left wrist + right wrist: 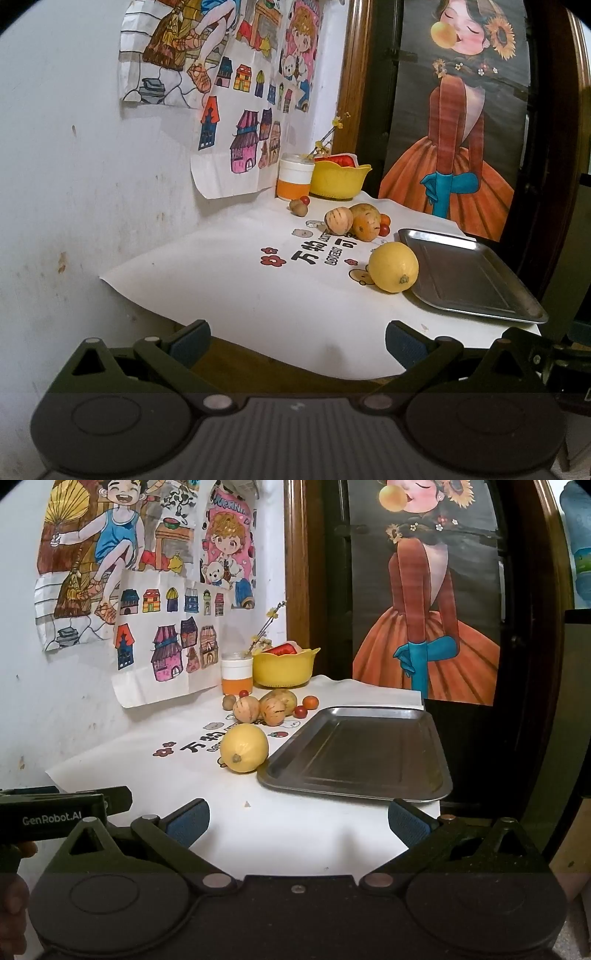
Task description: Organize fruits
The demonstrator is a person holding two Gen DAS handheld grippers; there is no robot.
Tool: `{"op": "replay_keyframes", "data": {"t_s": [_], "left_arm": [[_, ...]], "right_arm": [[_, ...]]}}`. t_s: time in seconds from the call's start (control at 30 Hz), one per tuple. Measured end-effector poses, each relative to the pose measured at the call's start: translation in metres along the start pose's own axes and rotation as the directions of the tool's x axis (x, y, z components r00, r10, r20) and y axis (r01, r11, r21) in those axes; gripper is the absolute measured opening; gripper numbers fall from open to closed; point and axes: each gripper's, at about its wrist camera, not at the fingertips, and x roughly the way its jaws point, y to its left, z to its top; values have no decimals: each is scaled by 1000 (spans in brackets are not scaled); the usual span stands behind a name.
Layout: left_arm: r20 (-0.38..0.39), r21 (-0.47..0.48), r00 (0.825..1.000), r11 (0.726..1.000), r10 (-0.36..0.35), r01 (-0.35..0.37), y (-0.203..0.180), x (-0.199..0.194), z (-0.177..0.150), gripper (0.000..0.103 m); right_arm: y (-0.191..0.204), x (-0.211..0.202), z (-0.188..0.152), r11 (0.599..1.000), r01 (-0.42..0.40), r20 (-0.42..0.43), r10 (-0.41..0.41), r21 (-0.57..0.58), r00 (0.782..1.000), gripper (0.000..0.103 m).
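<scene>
Here both your grippers hang short of the near edge of the table, and neither has anything in it. Your left gripper [297,343] has its fingers spread wide over the near edge of the white cloth [229,291]; your right gripper [298,821] is spread just as wide, a little to the right, in front of the tray [354,753]. In the right view the body of your left gripper shows at the left edge.

The fruit sits on the cloth, past both grippers. The lemon [244,748] is nearest, just beside the tray's left rim, close enough that you cannot tell whether it touches. Farther back is a cluster: two pale striped melons [246,709], a potato-like brown fruit [283,698] behind them, a small brown nut [228,702] at the left, and cherry tomatoes [310,702] scattered at the right and far side. The tray itself lies flat at the right of the cloth with nothing on it.

At the far end, against the wall, stand an orange-and-white cup [237,674] and, right of it, a yellow bowl [284,666] with something red inside.
</scene>
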Motion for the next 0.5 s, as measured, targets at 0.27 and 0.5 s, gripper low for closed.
{"op": "replay_keyframes", "data": {"t_s": [0.27,0.5], "left_arm": [[-1,0,1000,1000,0,0,1,1,0,103],[-1,0,1000,1000,-1,1,1,1,0,103]], "right_arm": [[1,0,0,1000,-2,-1,2,-2,1000,103],[1,1,-1,1000,-2,-6,2,-2,1000,103]]}}
